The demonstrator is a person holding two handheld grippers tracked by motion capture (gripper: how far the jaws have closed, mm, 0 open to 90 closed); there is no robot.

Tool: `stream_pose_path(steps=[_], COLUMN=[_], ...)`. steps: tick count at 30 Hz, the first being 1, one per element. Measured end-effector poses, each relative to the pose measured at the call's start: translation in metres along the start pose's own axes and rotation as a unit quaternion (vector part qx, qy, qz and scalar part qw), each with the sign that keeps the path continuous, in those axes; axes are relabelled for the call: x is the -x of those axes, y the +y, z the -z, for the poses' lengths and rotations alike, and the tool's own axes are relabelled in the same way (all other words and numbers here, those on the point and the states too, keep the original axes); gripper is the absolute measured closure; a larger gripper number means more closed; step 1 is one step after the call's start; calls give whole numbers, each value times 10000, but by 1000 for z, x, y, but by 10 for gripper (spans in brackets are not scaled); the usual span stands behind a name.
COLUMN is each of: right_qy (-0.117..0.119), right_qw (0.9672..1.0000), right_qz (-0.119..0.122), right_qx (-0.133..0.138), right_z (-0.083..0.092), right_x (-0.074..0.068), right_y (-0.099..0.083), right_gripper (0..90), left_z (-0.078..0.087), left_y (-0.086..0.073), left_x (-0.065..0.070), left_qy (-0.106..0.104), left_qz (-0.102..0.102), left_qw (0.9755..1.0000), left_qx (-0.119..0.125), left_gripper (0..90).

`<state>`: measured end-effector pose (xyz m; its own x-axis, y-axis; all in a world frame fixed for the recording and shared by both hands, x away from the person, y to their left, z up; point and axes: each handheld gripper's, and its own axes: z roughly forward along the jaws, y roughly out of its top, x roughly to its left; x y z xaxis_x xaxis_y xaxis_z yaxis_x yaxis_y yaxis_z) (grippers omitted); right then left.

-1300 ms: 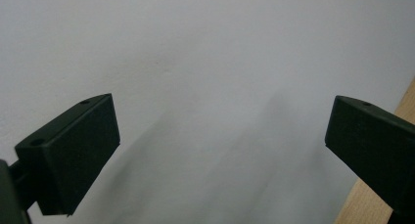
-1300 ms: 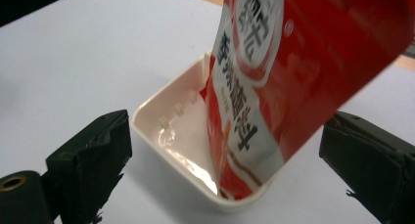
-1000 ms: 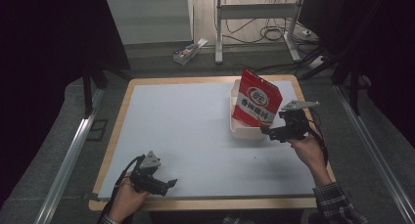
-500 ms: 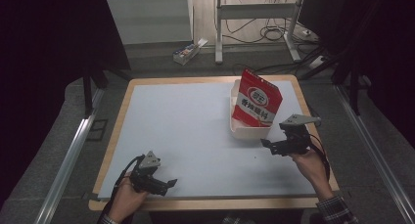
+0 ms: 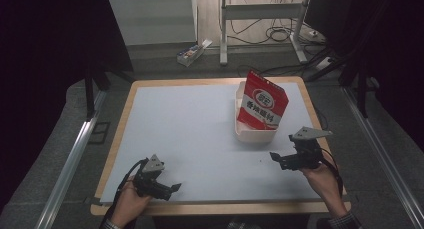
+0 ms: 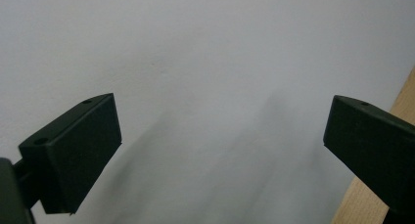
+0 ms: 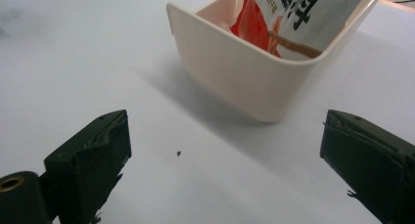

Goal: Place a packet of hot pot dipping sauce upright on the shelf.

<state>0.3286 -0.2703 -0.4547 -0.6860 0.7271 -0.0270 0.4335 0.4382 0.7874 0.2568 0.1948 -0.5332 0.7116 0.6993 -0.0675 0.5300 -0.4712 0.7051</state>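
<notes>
A red snack bag (image 5: 262, 101) with a white label stands upright in a cream plastic bin (image 5: 254, 134) at the right of the white mat (image 5: 190, 124). My right gripper (image 5: 276, 159) is held near the table's right front, a little in front of the bin and apart from it, open and empty. In the right gripper view the bin (image 7: 240, 70) and the bag (image 7: 281, 11) lie just ahead of that gripper (image 7: 225, 148). My left gripper (image 5: 172, 188) rests at the front left, open, with bare mat between its jaws (image 6: 220, 131).
The mat covers a wood-edged table (image 5: 215, 207). A small dark speck (image 7: 178, 153) lies on the mat before the bin. Beyond the table, a power strip (image 5: 192, 51), cables and a metal frame (image 5: 260, 11) stand on the floor. Rails (image 5: 70, 161) flank the table.
My right gripper has drawn back from the bag and bin toward the front edge, leaving the bag standing in the bin. The left gripper has stayed put.
</notes>
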Motion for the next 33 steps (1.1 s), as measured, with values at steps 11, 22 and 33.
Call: stream_pose_path(steps=[11, 22, 33], right_qy=[-59, -144, 6], right_qw=[10000, 9997, 9985], right_qz=[-37, -8, -123], right_qx=[-53, -196, -525], right_z=[10, 17, 13], right_x=[-9, -15, -24], right_y=[-23, -45, -66], right_gripper=[49, 45, 45], left_z=[-1, -1, -1], left_y=[0, 1, 0], left_x=[0, 0, 0], left_qy=[-10, -11, -21], left_qz=[-18, -23, -25], left_qw=[10000, 10000, 10000], left_qx=[-18, -29, -23], left_gripper=[7, 8, 9])
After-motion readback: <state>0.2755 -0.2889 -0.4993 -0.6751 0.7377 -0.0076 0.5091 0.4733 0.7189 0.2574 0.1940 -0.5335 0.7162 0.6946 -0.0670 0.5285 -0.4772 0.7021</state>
